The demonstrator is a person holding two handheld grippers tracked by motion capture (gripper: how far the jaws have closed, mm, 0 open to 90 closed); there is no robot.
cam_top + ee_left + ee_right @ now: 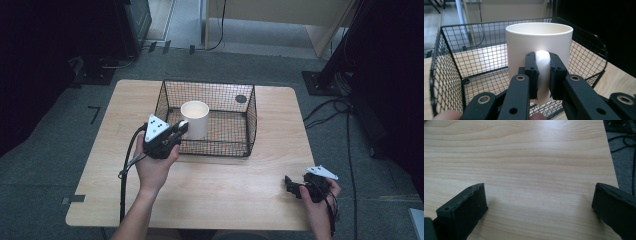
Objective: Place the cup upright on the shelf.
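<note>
A cream mug (195, 119) stands upright inside a black wire basket (235, 147) on the wooden table (225, 180). My left gripper (180, 127) reaches over the basket's near left corner and is shut on the mug's handle. In the left gripper view the two black pads clamp the pale handle (542, 72) from both sides, with the mug's (539, 42) body just beyond. My right gripper (289, 184) rests low near the table's front right corner, jaws spread wide. Bare wood lies between its two fingers (466, 207) in the right gripper view.
The basket's mesh walls (446, 75) rise around the mug, with a small dark disc (241, 99) at its far right corner. Cables (330, 115) and dark stands lie on the grey floor beyond the table's right edge.
</note>
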